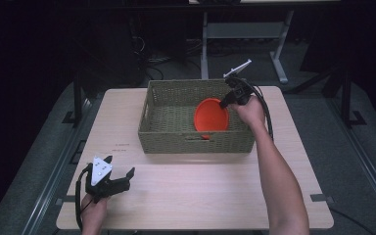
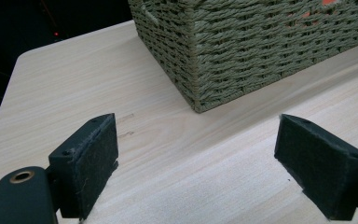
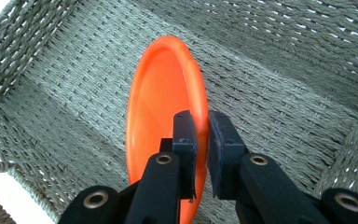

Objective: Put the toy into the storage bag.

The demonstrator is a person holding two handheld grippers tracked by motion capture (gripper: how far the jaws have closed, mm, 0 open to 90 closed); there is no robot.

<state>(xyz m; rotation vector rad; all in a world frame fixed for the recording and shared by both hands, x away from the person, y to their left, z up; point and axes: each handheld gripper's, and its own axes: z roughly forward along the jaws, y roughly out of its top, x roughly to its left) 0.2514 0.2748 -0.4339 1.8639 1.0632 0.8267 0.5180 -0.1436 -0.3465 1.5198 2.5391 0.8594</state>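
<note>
Jaws of right gripper (image 3: 201, 140) pinch orange plate (image 3: 161, 107) rim inside basket (image 1: 171, 132); left gripper (image 2: 196, 158) gapes.

A pale wooden table (image 1: 191, 196) stands on grey floor (image 1: 352, 161) in a dark room

dim dark surroundings, evenly lit table (image 1: 196, 186), soft shadows, slight blur

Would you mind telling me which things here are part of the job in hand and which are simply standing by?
In the job:
- orange plate, held on edge inside the basket
- woven basket
- right gripper, clamped on the plate's rim

Standing by:
- left gripper, open above the table, holding nothing
- desk frame behind the table
</note>
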